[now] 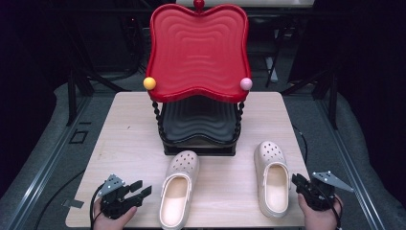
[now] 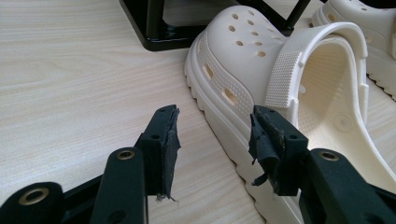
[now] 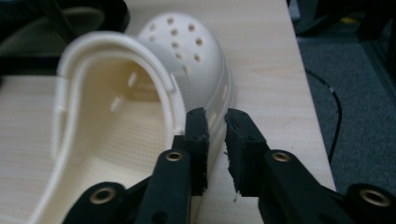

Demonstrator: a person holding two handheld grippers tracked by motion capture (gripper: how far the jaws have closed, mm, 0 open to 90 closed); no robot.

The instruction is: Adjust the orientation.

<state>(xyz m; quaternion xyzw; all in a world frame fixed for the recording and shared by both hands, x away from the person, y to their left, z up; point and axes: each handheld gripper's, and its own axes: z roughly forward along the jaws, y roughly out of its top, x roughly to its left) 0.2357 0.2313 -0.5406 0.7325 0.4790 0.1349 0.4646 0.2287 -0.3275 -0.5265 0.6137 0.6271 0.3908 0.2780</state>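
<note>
High view first, from left to right: the left gripper point(image 1: 136, 190) is held at the near left of the wooden table point(image 1: 129, 139), its jaws spread wide with nothing between them. Just to its right the left clog point(image 1: 178, 194) lies, cream-coloured, toe pointing far. Beyond it, at the far middle of the table, a two-tier rack point(image 1: 198, 129) is seen, a red tray point(image 1: 197, 50) on top and a black tray point(image 1: 198, 120) below; a yellow ball point(image 1: 150, 83) and a pink ball point(image 1: 246, 84) are fixed at the near corners of the red tray. The right clog point(image 1: 273, 177) lies well apart from the left one, and just beside its right edge the right gripper point(image 1: 298, 184) is held.

From the left gripper view, the left clog point(image 2: 261, 70) is seen just beyond the open jaws, untouched. From the right gripper view, a narrow gap is shown between the jaws, which are not pressed on anything; the right clog point(image 3: 140, 93) lies just to their left. No writing or brand mark can be read on any item.
</note>
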